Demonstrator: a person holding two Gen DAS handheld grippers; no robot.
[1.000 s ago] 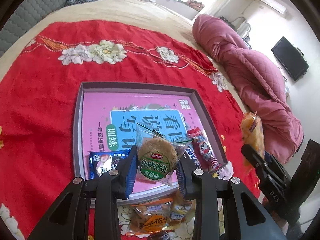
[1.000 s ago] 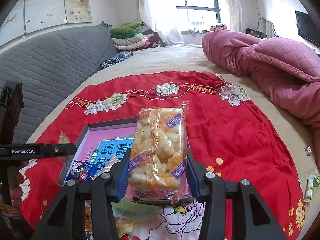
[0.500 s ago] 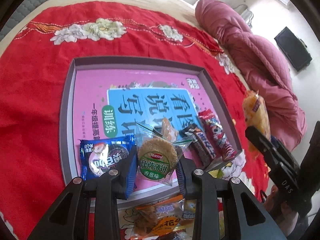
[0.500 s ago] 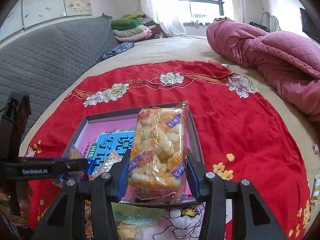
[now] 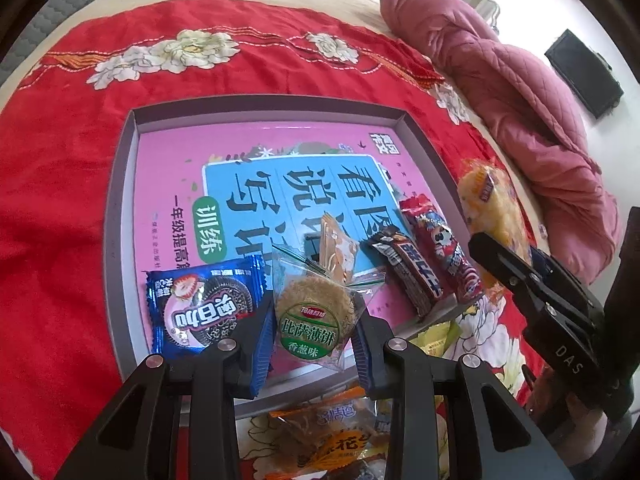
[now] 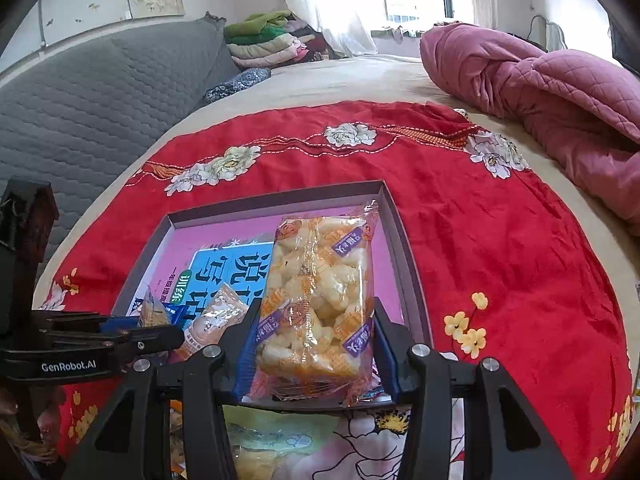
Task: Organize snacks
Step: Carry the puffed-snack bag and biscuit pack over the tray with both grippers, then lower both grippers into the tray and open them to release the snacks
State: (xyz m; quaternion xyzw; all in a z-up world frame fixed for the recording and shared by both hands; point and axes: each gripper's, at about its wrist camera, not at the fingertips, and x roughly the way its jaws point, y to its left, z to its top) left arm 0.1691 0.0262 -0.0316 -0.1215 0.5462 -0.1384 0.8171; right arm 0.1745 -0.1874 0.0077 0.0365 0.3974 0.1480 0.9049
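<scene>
A grey shallow box (image 5: 120,208) with a pink and blue book cover inside lies on the red cloth. My left gripper (image 5: 312,336) is shut on a clear-wrapped round cracker with a green label (image 5: 310,320), held over the box's near edge. In the box lie a blue cookie packet (image 5: 204,304), a brown bar (image 5: 404,268) and a red bar (image 5: 436,248). My right gripper (image 6: 316,344) is shut on a yellow puffed-snack bag (image 6: 316,296), above the box's (image 6: 404,248) near right side. Each gripper shows at the edge of the other's view.
Loose snack packets (image 5: 332,436) lie on the red flowered cloth (image 5: 52,200) in front of the box. A pink quilt (image 6: 540,92) is bunched at the right of the bed. A grey headboard (image 6: 100,92) and folded clothes (image 6: 272,36) stand beyond.
Both grippers have sunk toward the box with their snacks still gripped. The box and its contents loom larger in both views.
</scene>
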